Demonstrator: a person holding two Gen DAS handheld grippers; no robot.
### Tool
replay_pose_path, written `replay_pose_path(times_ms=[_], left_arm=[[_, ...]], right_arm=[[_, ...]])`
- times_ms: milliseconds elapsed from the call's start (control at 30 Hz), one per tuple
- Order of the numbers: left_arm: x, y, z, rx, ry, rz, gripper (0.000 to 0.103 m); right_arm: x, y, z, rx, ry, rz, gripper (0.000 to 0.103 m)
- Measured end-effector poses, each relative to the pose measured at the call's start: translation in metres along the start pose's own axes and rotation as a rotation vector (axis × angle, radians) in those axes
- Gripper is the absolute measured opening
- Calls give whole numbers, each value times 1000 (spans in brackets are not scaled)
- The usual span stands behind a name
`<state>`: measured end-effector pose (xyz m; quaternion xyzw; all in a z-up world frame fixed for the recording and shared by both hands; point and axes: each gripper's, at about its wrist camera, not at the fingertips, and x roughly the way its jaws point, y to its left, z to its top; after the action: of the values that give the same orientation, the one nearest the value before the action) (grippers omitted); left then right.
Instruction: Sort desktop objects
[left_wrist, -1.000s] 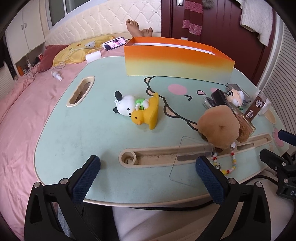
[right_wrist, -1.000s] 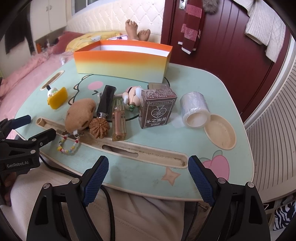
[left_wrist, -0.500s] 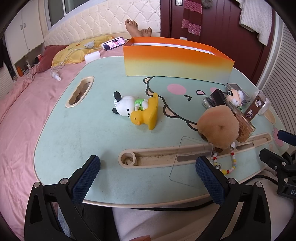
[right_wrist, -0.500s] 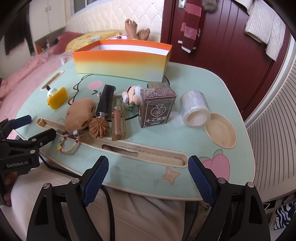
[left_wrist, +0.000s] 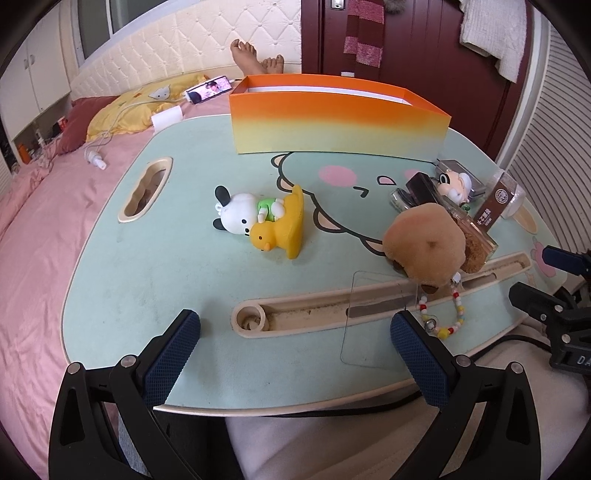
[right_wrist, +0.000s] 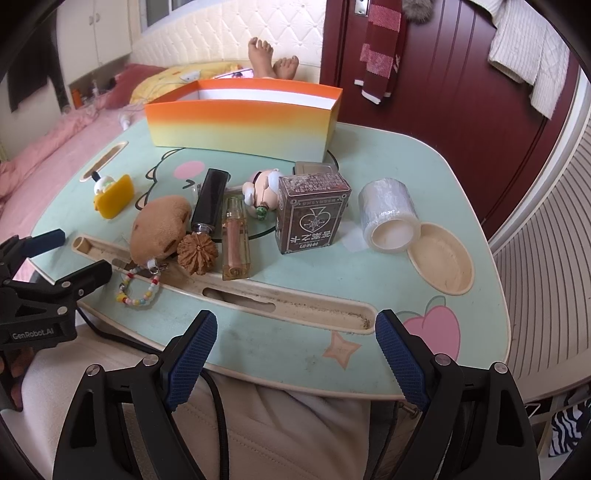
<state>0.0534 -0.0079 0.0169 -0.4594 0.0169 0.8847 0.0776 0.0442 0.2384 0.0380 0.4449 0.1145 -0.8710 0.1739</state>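
While both grippers hang wide open and empty at near edge: left gripper (left_wrist: 293, 334), right gripper (right_wrist: 295, 341). Start with card box (right_wrist: 312, 214) mid-table, drop into far orange box (right_wrist: 240, 123).

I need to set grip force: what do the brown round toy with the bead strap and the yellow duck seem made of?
The brown round toy looks like soft plush: fuzzy, matte, no glare. Its bead strap looks like glossy plastic. The yellow duck looks like smooth rubber or vinyl, with a dull sheen; which one is unclear.
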Motion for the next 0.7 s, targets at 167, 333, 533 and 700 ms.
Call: replay_pose_path(times_ms=[167, 333, 533, 700], left_arm=[[-26, 38, 25, -87, -144, 32, 103], [2, 34, 42, -24, -49, 16, 99], [22, 10, 51, 47, -62, 92, 89], [32, 8, 54, 32, -55, 123, 59]], right_arm=[[1, -1, 0, 8, 5, 8, 88], [1, -1, 0, 11, 6, 8, 88], [2, -4, -1, 22, 11, 19, 88], [2, -5, -2, 25, 10, 21, 88]])
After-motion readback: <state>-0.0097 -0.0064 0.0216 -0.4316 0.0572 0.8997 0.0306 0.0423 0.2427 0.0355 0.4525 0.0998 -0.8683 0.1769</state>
